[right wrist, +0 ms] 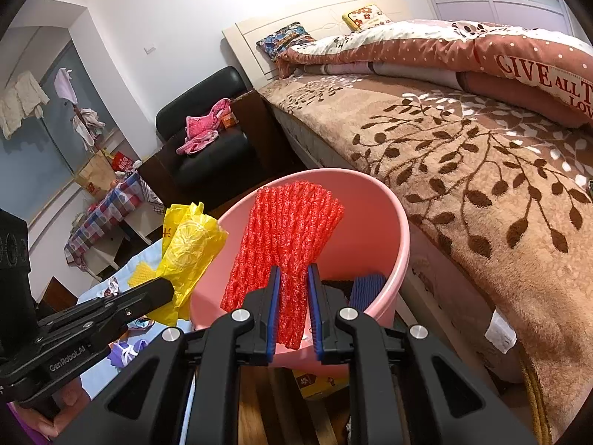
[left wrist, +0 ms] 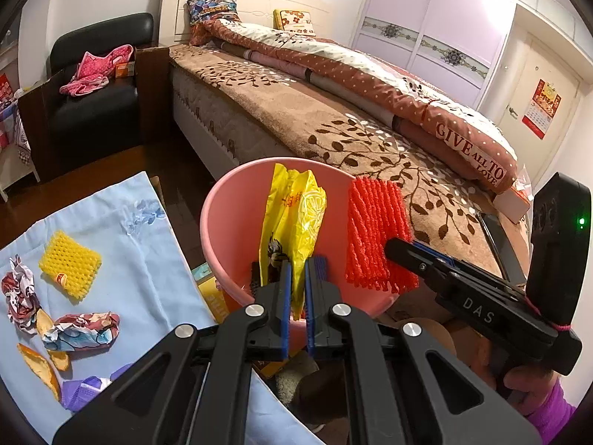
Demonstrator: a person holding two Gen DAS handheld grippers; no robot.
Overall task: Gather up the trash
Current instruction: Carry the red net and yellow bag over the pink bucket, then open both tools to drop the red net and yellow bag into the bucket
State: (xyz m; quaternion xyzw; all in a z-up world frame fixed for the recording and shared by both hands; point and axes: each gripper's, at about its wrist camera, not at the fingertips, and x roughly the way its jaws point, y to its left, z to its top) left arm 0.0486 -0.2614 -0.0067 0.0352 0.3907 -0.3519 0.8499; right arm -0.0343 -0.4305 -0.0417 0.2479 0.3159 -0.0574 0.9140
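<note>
A pink bucket stands on the floor beside the bed; it also shows in the right wrist view. My left gripper is shut on a yellow plastic wrapper and holds it upright over the bucket's mouth; the wrapper also shows in the right wrist view. My right gripper is shut on a red foam net over the bucket; the net also shows in the left wrist view. On the light blue cloth lie a yellow foam net, crumpled paper, orange peels and a purple wrapper.
The bed with its brown leaf cover runs along the right. A black armchair with pink clothes stands behind. A yellow box lies under the bucket's edge. A phone lies on the bed edge.
</note>
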